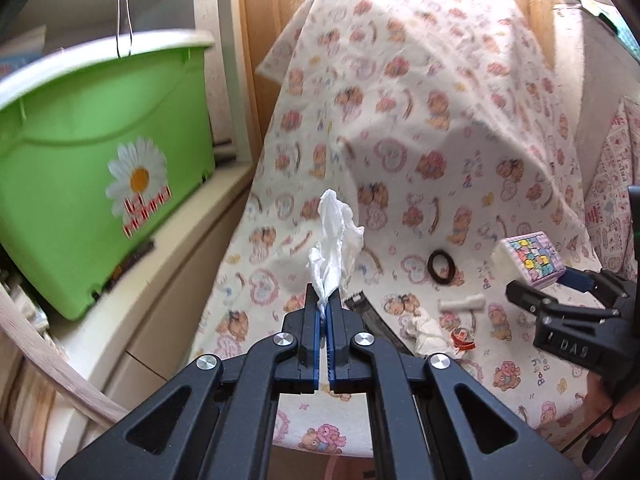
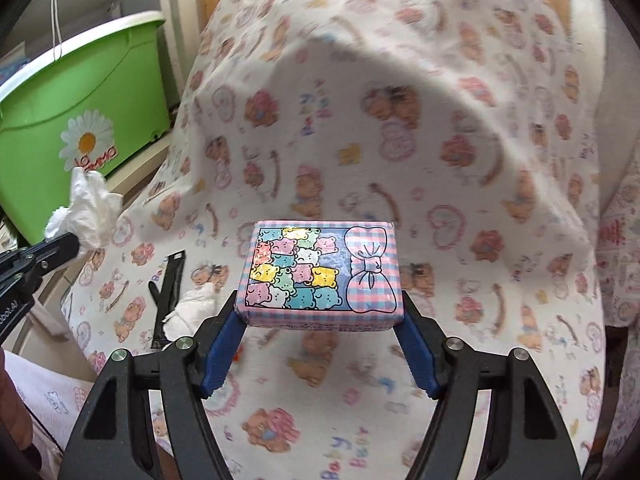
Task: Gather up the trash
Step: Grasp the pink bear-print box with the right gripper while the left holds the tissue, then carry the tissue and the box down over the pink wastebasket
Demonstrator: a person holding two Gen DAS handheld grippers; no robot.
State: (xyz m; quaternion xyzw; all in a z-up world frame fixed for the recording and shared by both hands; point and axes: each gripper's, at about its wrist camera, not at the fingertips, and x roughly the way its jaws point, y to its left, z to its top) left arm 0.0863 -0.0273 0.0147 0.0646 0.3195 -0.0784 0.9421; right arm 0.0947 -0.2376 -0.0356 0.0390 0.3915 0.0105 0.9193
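Note:
My left gripper (image 1: 325,304) is shut on a crumpled white tissue (image 1: 336,240), held up above the bear-print cloth (image 1: 400,120). In the right wrist view that tissue (image 2: 90,208) shows at the far left. My right gripper (image 2: 320,308) is shut on a pink checked tissue pack with coloured bears (image 2: 320,272), lifted off the cloth (image 2: 360,120); the same pack (image 1: 530,256) sits at the right in the left wrist view, in the right gripper (image 1: 560,280). Another crumpled tissue (image 1: 428,332) lies on the cloth beside a small red-and-white scrap (image 1: 462,338).
A green tub with a daisy print (image 1: 100,168) stands on a white ledge at the left. On the cloth lie a black ring (image 1: 441,266), a white bone-shaped piece (image 1: 462,304) and a black strap (image 2: 168,292). A hand (image 1: 616,400) holds the right gripper.

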